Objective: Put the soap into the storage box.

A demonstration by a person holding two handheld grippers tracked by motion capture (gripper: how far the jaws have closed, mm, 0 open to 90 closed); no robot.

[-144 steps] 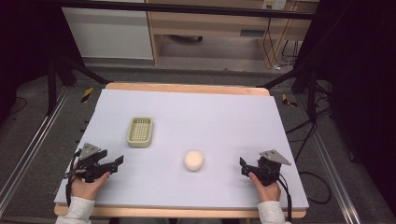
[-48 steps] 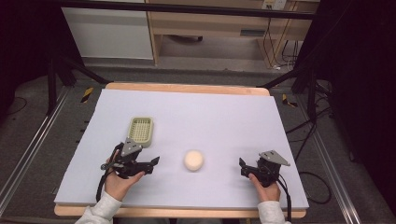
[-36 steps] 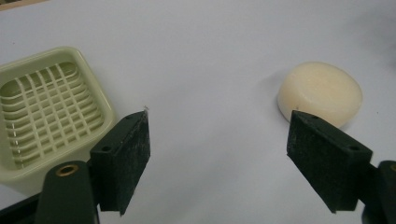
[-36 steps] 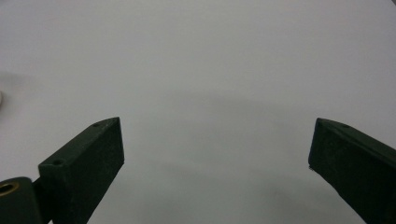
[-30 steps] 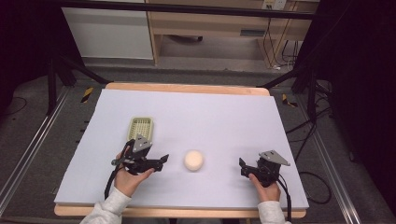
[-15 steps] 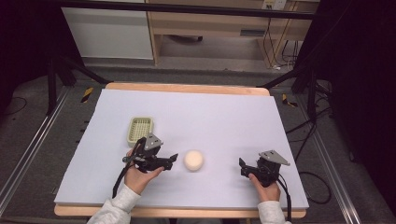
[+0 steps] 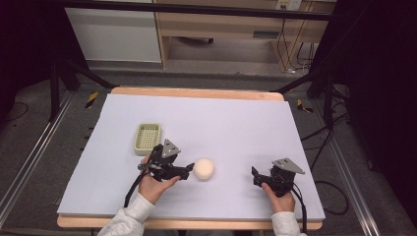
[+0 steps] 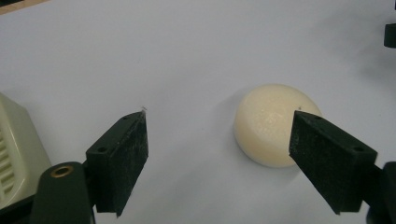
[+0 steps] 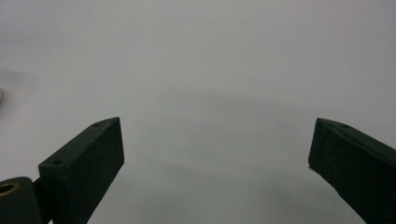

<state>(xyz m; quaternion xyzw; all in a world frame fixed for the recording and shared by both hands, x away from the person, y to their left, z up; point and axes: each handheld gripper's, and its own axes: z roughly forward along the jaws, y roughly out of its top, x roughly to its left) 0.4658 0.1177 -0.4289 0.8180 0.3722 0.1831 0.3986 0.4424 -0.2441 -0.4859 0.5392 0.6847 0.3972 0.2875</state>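
While your left gripper [image 7: 187, 170] sits low over the table [image 7: 236, 123], its jaws are spread wide with nothing between the pads. In the left gripper view the round cream puck [image 8: 275, 123] lies just ahead of the fingertips [image 8: 122, 154], off toward the right-hand jaw, whose tip overlaps its edge; contact can't be told. The pale green basket [image 8: 14, 154] is just outside the left-hand jaw, beside it. From the high view the puck [image 7: 203, 168] is right at your left jaw tips, the basket [image 7: 147, 138] behind them. Your right gripper [image 7: 255, 174] rests near the table's front edge, well apart from the puck, jaws released wide over bare table, holding nothing.
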